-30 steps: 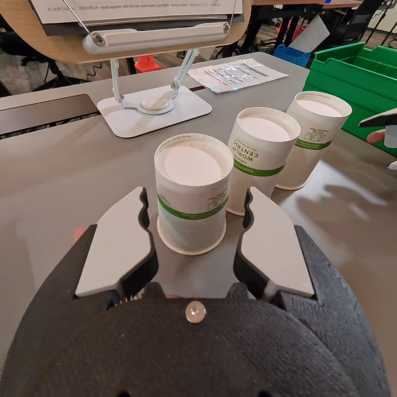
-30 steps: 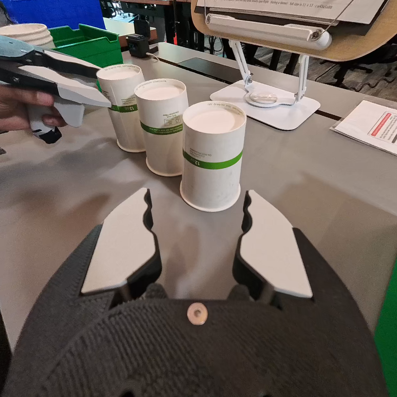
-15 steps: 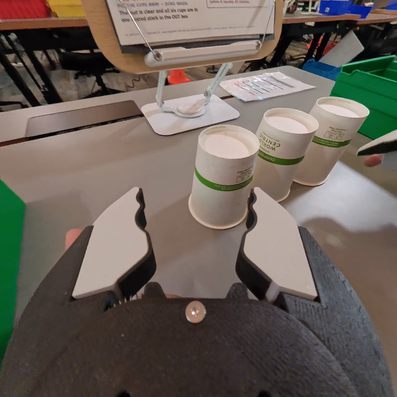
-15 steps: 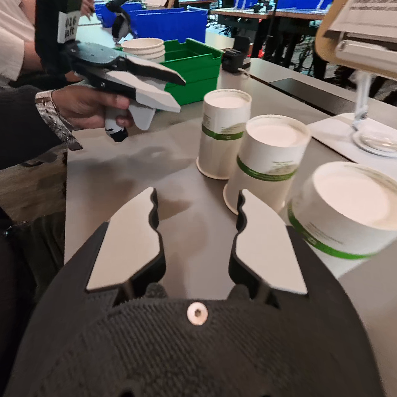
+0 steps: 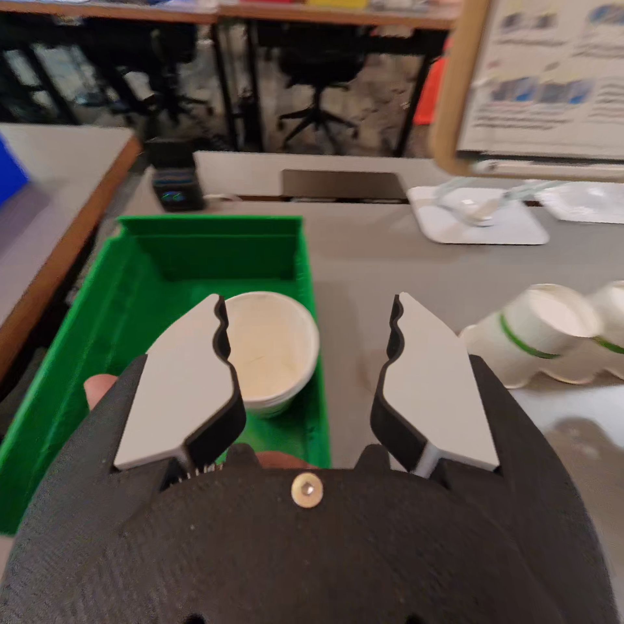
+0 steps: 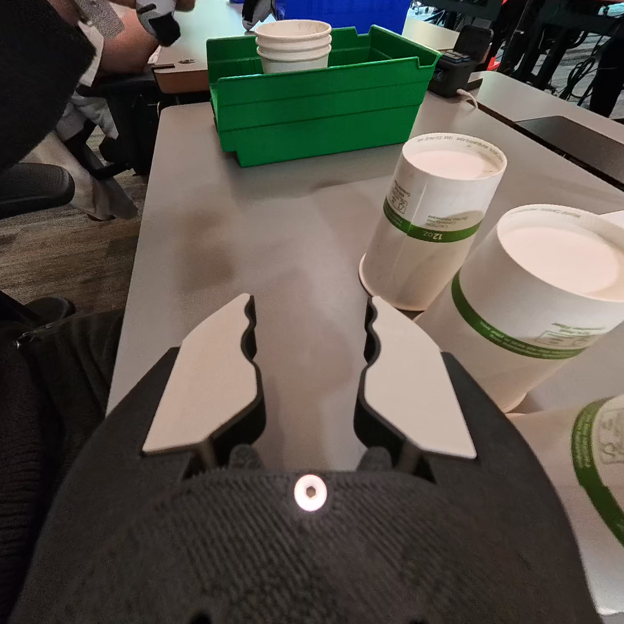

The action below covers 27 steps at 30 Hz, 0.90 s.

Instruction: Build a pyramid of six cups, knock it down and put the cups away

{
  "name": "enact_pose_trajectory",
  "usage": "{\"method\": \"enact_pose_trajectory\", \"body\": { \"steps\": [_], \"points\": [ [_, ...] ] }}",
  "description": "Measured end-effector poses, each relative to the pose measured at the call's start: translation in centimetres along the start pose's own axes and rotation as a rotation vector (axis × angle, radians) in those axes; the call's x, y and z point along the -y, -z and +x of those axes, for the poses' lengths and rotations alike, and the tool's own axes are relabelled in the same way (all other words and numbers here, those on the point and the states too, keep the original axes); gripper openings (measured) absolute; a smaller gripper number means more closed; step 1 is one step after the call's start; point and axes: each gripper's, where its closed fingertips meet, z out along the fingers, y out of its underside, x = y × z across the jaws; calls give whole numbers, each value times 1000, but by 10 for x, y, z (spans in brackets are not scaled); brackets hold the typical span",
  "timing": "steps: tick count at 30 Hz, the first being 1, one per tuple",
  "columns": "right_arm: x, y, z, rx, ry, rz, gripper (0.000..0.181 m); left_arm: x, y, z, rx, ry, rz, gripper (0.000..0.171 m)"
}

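Observation:
My left gripper is open and empty, held above the right rim of a green bin. A stack of upright white paper cups stands in that bin, just below the left finger. White cups with a green band stand upside down on the grey table to the right. My right gripper is open and empty over the bare table. Upside-down cups stand to its right: one farther off, one beside the right finger, a third at the frame edge. The bin and cup stack lie ahead.
A white stand base with a wooden document board is at the back right. A small black device sits behind the bin. A person's dark sleeve is at upper left of the right wrist view. The table's left edge is near.
My left gripper has swung left, from around the nearest upside-down cup to over the green bin. My right gripper has turned left too, so the cups now lie to its right.

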Motion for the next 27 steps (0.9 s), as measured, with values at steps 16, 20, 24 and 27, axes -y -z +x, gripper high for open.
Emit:
{"method": "enact_pose_trajectory", "body": {
  "steps": [16, 20, 24, 27],
  "points": [
    [-6, 3, 1, 38, -43, 1, 63, -46, -9, -47, 36, -104, 54, 102],
    [-7, 4, 2, 36, -48, 2, 63, -53, -15, -47, 19, -72, 47, 101],
    [-7, 5, 2, 33, -46, 0, 63, -57, -19, -40, -16, -78, 34, 101],
    [-8, 4, 1, 33, -44, -6, 64, -58, -23, -37, -14, -102, 27, 100]
  ]
}}
